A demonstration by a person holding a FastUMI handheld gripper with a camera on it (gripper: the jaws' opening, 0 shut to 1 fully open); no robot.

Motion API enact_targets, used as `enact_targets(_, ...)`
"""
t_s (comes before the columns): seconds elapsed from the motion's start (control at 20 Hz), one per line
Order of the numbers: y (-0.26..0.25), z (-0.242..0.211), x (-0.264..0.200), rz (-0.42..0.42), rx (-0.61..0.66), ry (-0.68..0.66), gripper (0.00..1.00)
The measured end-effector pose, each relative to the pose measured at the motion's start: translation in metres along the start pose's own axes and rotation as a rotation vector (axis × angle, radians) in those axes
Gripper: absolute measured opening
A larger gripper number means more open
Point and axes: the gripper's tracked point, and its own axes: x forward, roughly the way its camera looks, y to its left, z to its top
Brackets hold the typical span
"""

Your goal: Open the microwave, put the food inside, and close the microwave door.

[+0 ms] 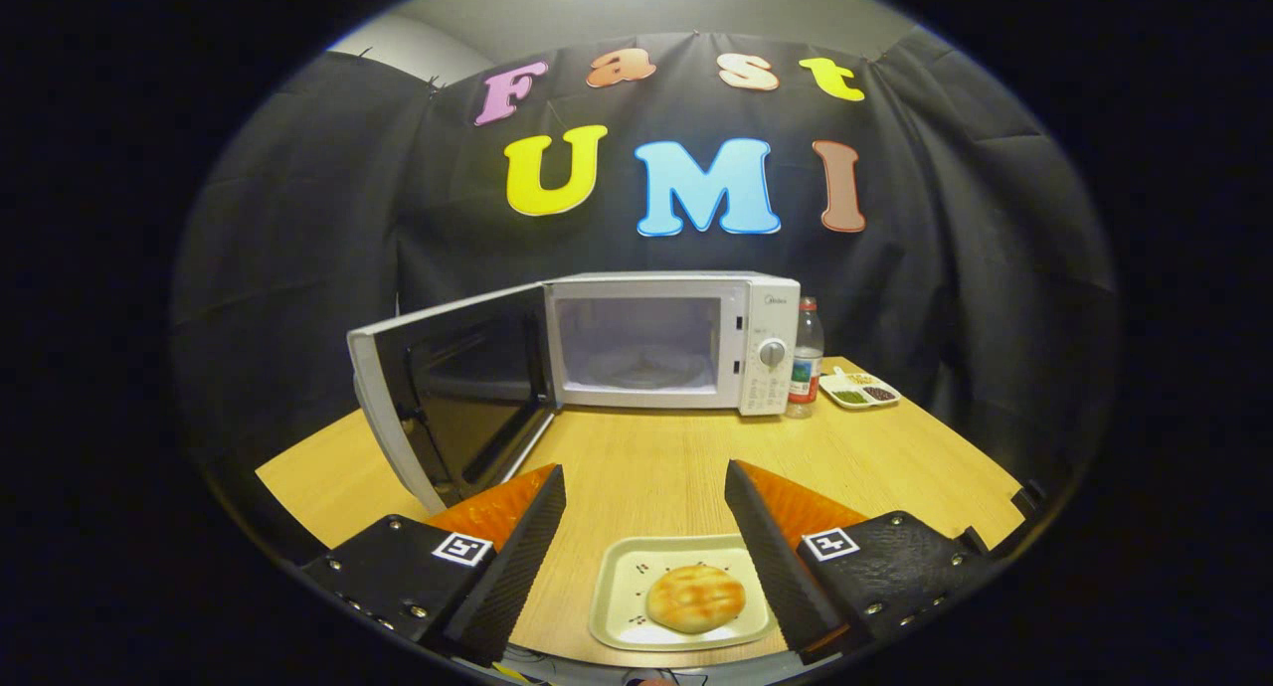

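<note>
A white microwave point(676, 338) stands at the back of the wooden table point(646, 457). Its door point(448, 398) hangs wide open to the left, and a glass turntable point(641, 368) shows in the cavity. A round golden bun point(695, 598) lies on a small pale square plate point(622, 592) at the table's near edge. My gripper point(644, 479) is open, with nothing held. The plate lies low between the two fingers, its right rim under the right finger point(771, 547). The microwave stands well beyond the fingertips.
A clear bottle point(806, 358) with a red cap stands just right of the microwave. Beside it lies a small divided dish point(860, 390) with condiments. The open door reaches out over the table's left side. Bare wood lies between plate and microwave.
</note>
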Motion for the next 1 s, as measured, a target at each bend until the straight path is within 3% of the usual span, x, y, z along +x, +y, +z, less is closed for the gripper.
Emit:
enact_targets(0.55, -0.027, -0.095, 0.019, -0.074, 0.016, 0.223, 0.98)
enact_targets(1.0, -0.03, -0.129, 0.027, -0.092, 0.0, 0.332, 0.98)
